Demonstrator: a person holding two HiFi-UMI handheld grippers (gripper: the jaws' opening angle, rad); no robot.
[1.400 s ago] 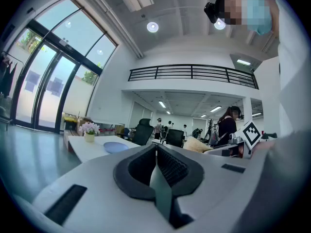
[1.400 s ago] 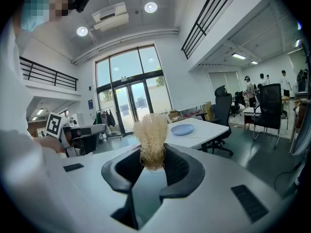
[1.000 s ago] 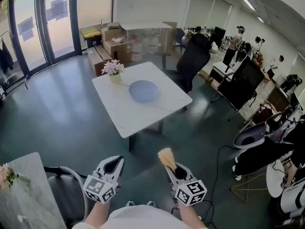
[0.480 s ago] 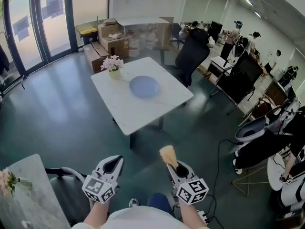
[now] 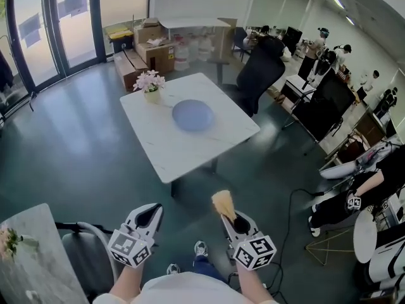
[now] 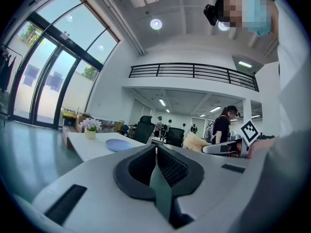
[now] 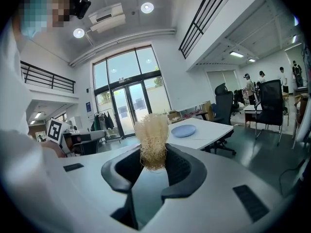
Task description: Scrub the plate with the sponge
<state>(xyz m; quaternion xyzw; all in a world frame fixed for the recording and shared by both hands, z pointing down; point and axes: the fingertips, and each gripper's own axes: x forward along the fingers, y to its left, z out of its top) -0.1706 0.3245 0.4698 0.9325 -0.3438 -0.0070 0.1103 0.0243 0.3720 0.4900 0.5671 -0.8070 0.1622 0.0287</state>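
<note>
White table [image 5: 190, 151] on a dark floor [image 5: 82, 144] in an open office, glass doors [image 5: 57, 24] to the left.

The blue plate [image 5: 192, 114] lies near the table's middle, and a flower pot [image 5: 150, 85] stands at its far left corner. Both grippers hang over the floor, well apart from the table. The left gripper [image 5: 150, 215] has its jaws pressed together, nothing between them. The right gripper [image 5: 229, 220] is clamped on the tan sponge [image 5: 222, 204], which sticks out past its tips.

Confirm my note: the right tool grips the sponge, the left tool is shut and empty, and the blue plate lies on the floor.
One error: the blue plate lies on the white table, not the floor, as the head view shows. The rest stands: the right tool grips the sponge, the left tool is shut and empty.
</note>
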